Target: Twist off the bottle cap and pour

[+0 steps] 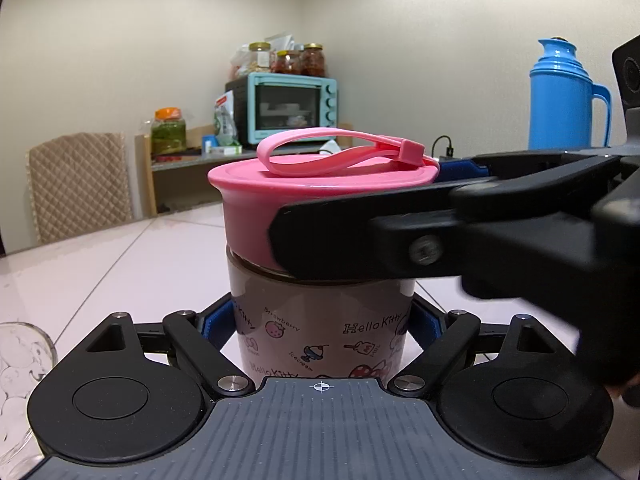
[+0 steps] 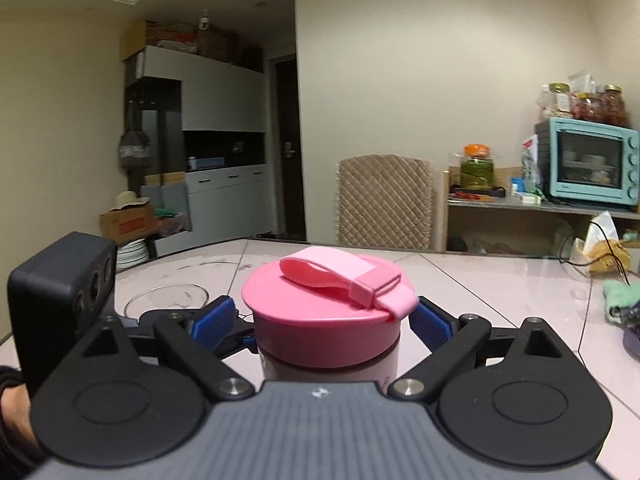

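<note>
A Hello Kitty bottle (image 1: pixel 320 328) with a pink screw cap (image 1: pixel 256 204) and a pink strap stands on the white table. My left gripper (image 1: pixel 322 320) is shut on the bottle's body, its blue pads pressing both sides. My right gripper (image 2: pixel 324 320) reaches in from the right at cap height. In the right wrist view its blue pads (image 2: pixel 430 322) stand on either side of the pink cap (image 2: pixel 320 316) with small gaps, so it looks open. In the left wrist view one black finger (image 1: pixel 344 236) of the right gripper lies across the cap's front.
A clear glass (image 1: pixel 20 364) stands at the left, also seen as a glass rim (image 2: pixel 166 298) beyond the left gripper. A blue thermos (image 1: pixel 560 96) stands at the back right. A chair (image 1: pixel 80 184), a shelf with a teal oven (image 1: pixel 292 106) and a green cloth (image 2: pixel 620 300) lie beyond.
</note>
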Tool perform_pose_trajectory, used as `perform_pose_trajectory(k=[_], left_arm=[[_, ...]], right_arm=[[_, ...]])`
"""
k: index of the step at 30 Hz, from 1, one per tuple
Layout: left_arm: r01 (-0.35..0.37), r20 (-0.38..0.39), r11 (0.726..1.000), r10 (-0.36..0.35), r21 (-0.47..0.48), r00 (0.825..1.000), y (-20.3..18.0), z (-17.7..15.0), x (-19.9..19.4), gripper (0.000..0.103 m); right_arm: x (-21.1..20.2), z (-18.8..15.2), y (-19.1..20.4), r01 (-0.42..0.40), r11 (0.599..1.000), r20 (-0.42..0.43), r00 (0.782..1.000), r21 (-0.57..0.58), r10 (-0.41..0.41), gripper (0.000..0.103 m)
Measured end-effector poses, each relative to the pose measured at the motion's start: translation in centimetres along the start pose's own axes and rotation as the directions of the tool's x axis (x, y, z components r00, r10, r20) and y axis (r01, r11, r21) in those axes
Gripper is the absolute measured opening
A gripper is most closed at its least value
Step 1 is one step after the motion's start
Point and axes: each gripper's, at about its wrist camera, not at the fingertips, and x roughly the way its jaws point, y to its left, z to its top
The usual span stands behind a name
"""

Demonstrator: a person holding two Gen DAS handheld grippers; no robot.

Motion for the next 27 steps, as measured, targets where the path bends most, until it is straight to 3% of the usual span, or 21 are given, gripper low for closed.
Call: perform_pose_trajectory(k=[9,17,23,27], left_arm=[[0.000,0.000,1.000,0.000,0.000,1.000,0.0,0.0,0.0,0.090],[0.000,0.001,1.000,0.000,-0.001,1.000,0.0,0.0,-0.1,0.090],[0.000,0.000,1.000,0.000,-0.001,1.000,-0.1,0.0,-0.1,0.090],[-0.001,0.000,1.000,0.001,0.000,1.000,0.0,0.0,0.0,0.090]], right_arm=[[1.3,-0.4,0.3,0.084,0.996,-0.005,0.996,0.023,-0.084,0.092],[1.8,-0.4,0.6,0.069,0.998,-0.009,0.998,0.007,-0.069,0.086],[1.6,-0.6,-1.2,-0.048,0.999,-0.005,0.999,-0.025,0.048,0.085],[1.8,-0.3,-3.3,-0.179,0.982,-0.021,0.984,-0.059,0.178,0.085]])
